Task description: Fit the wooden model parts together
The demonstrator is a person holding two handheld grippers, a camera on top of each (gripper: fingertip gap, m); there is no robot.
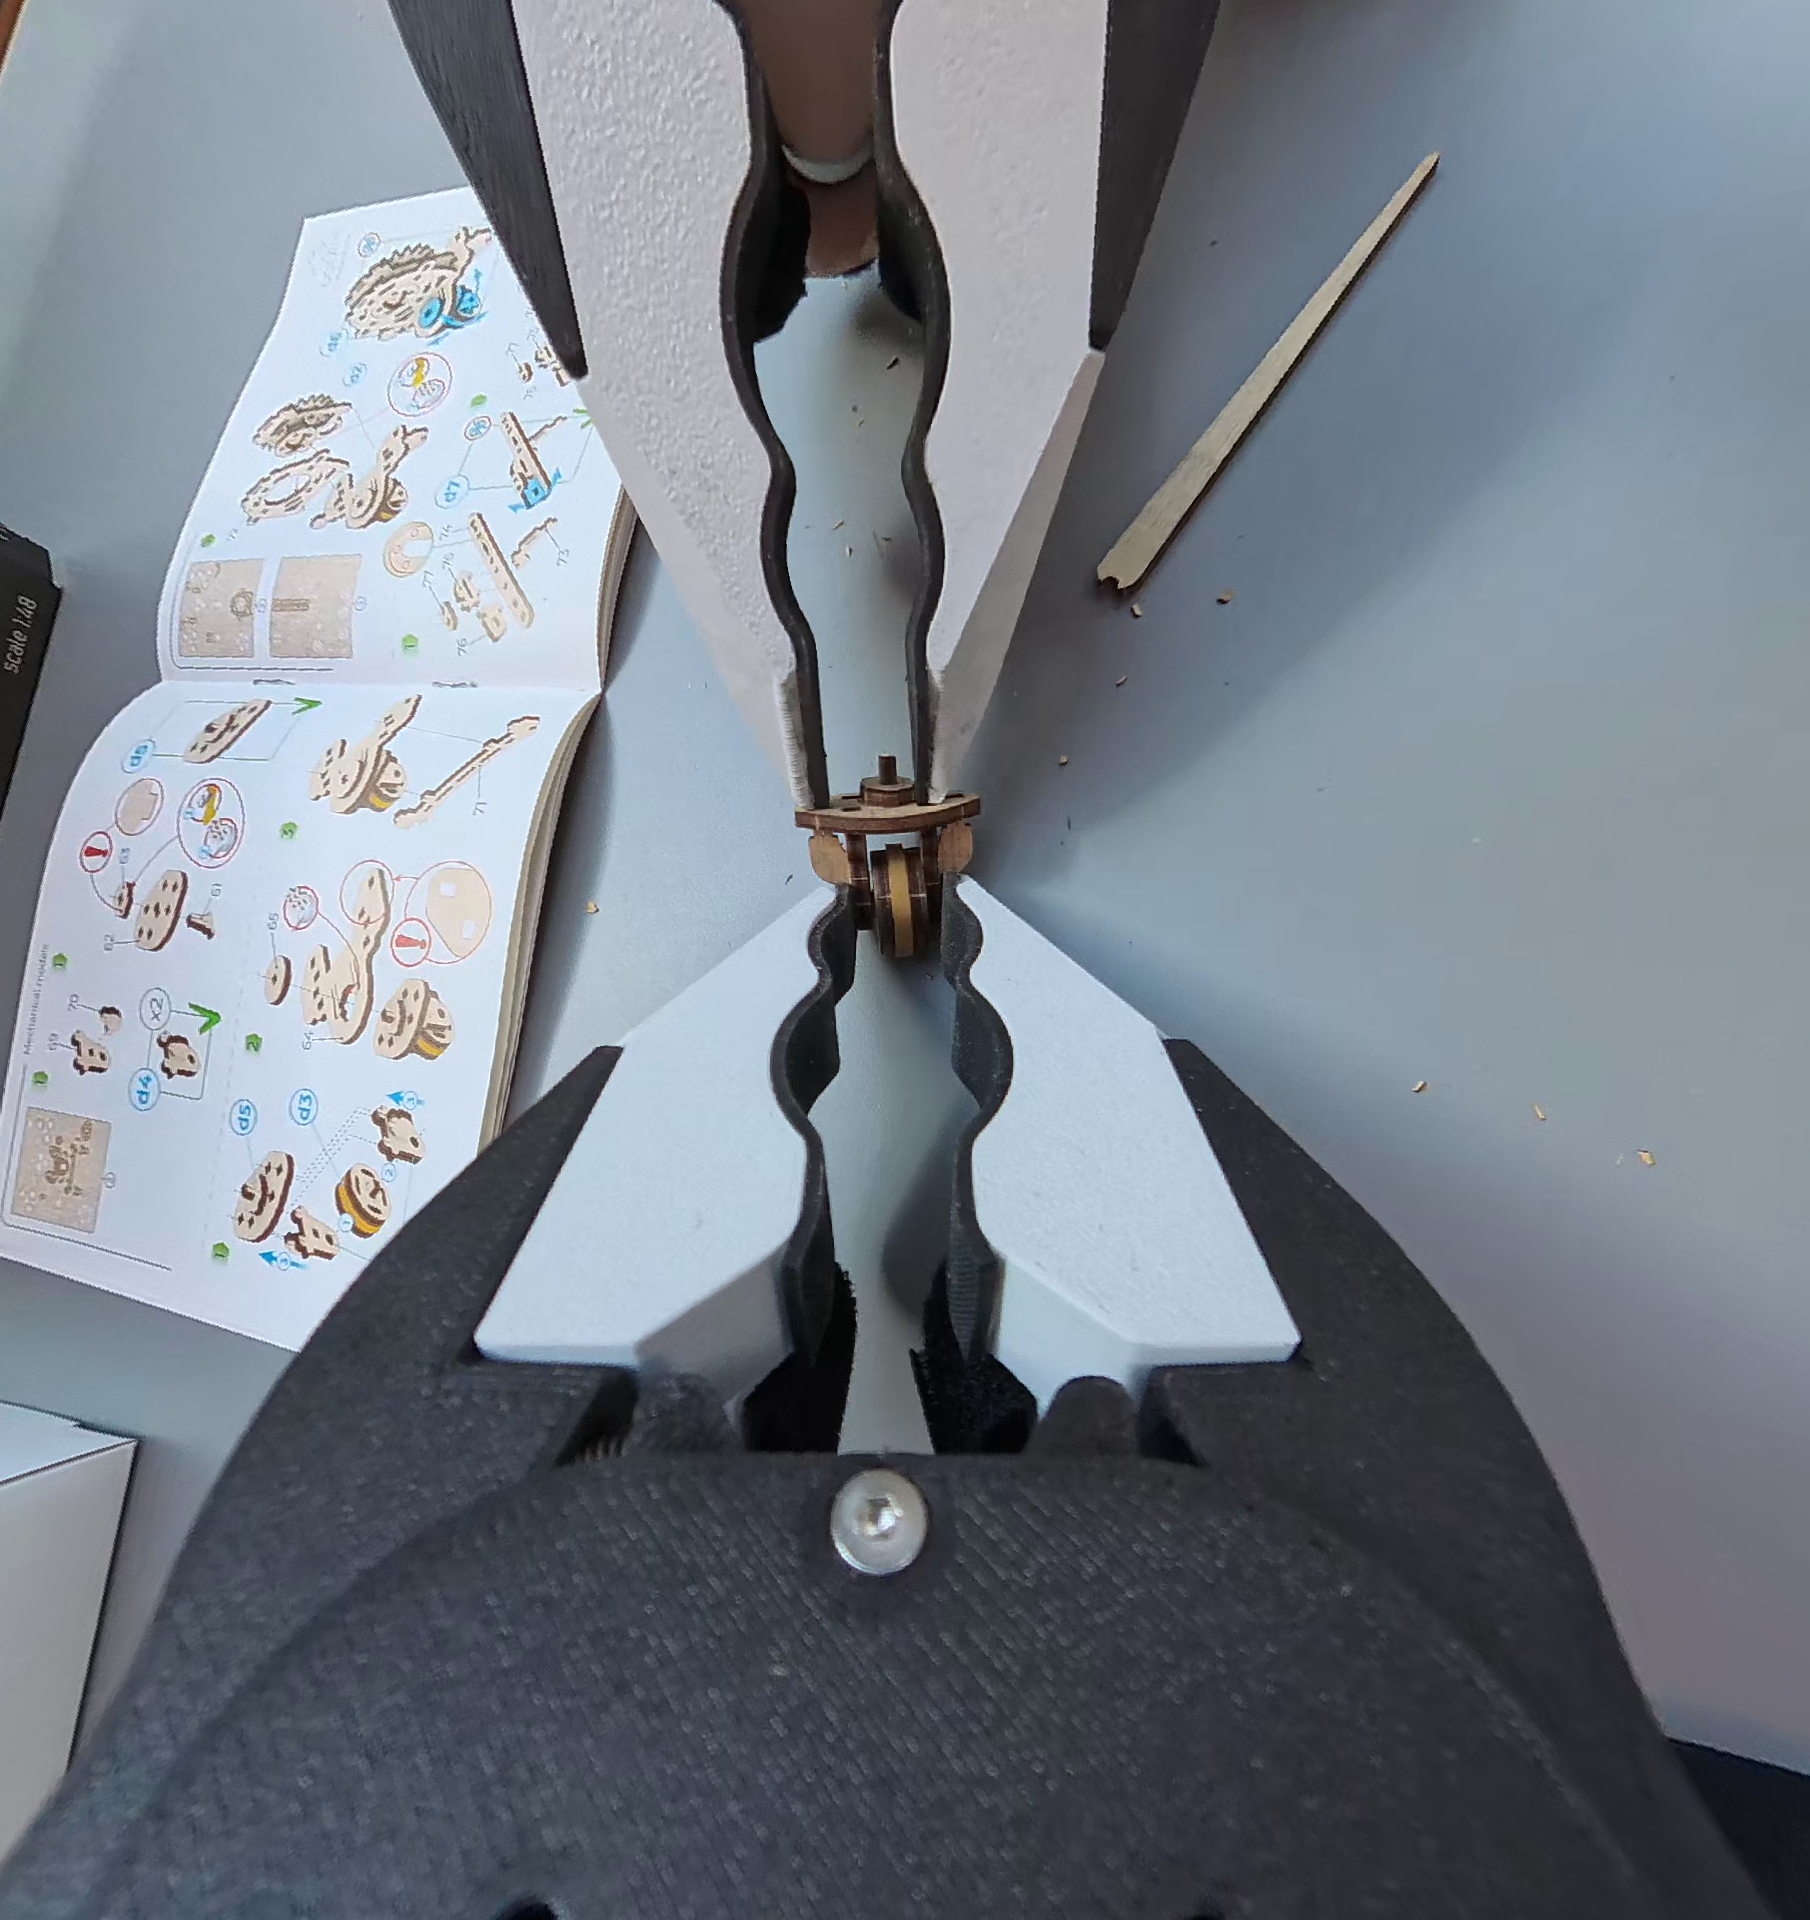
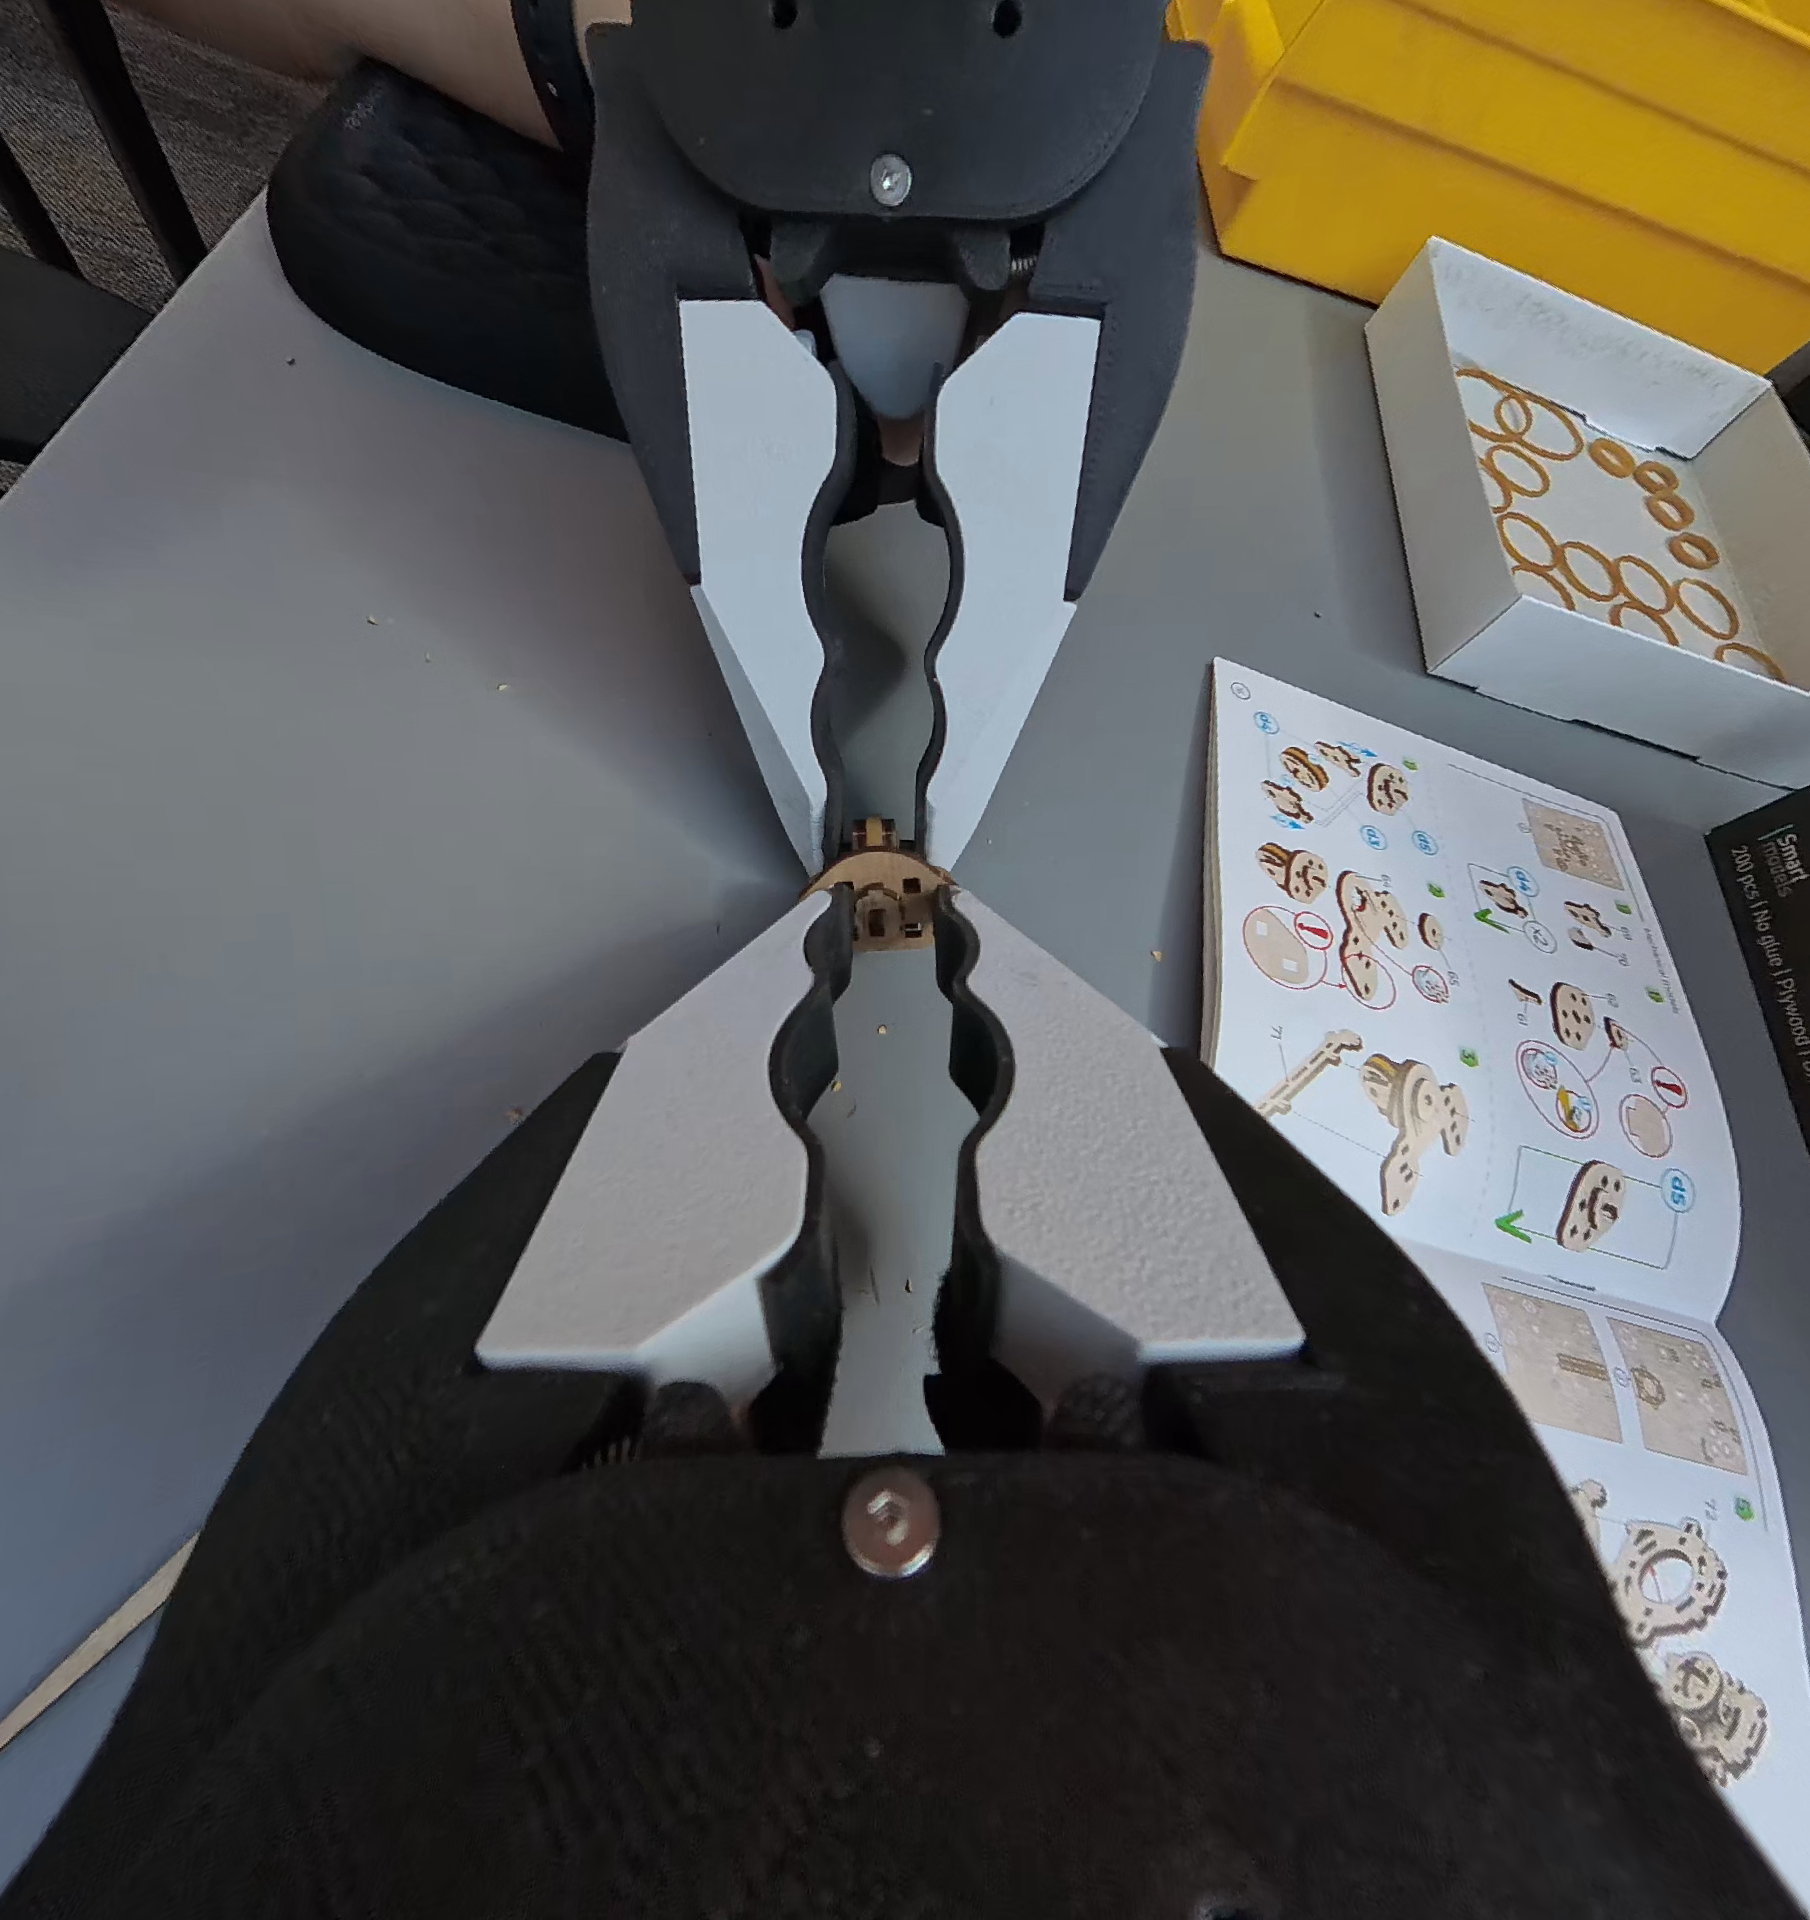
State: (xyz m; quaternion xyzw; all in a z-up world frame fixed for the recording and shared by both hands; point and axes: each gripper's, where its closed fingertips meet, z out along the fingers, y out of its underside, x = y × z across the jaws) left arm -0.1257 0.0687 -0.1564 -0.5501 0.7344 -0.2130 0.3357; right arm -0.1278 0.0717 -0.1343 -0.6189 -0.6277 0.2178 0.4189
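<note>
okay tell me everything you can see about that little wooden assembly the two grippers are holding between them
The wooden assembly is tiny, of pale laser-cut plywood with dark burnt edges. A flat curved plate carries a short peg; below it, side tabs flank a layered wheel-like disc with a darker band. It hangs above the grey table, pinched from opposite ends: the left gripper closes on the disc end, the right gripper on the plate end. Only the black finger pads touch it.

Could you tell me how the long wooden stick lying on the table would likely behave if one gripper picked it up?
The wooden stick looks thin and flat, so probably light but easy to snap. Lying flush on the table, it may be awkward to get fingers under. Its flat faces suggest it would slide rather than roll.
</note>
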